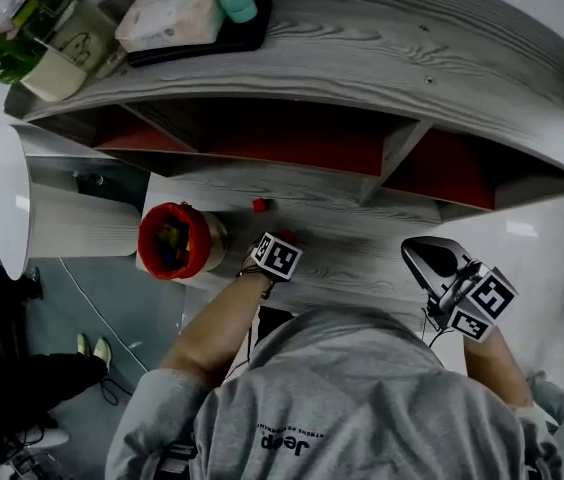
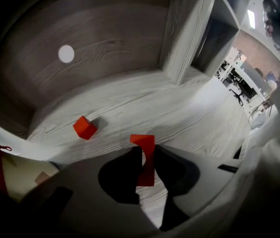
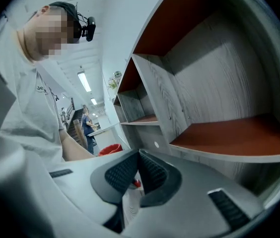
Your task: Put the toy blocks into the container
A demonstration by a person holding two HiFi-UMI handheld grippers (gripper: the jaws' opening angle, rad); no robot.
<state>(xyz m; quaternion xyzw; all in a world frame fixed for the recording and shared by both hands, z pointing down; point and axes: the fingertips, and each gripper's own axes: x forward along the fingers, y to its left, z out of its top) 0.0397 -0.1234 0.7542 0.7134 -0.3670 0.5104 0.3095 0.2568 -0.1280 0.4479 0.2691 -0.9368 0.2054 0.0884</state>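
1. Left hand-held gripper [image 2: 147, 157] is clamping a red curved-cut toy block [image 2: 143, 142], which is standing upright on the grey wood-grain counter [image 2: 130, 100].
2. Small red toy cube [image 2: 84, 127] is lying loose at the block's 10 o'clock, apart from it.
3. Round red plastic container [image 1: 145, 248], with blocks inside, is sitting at the left gripper's 9 o'clock in the head view.
4. Right hand-held gripper [image 3: 138, 155] is hanging at 3 o'clock, jaws pressed together, empty.

Bare desk [image 1: 352, 238] lies open between red cube [image 1: 260, 205] and container [image 1: 170, 240]; a shelf divider [image 1: 390, 160] stands behind.
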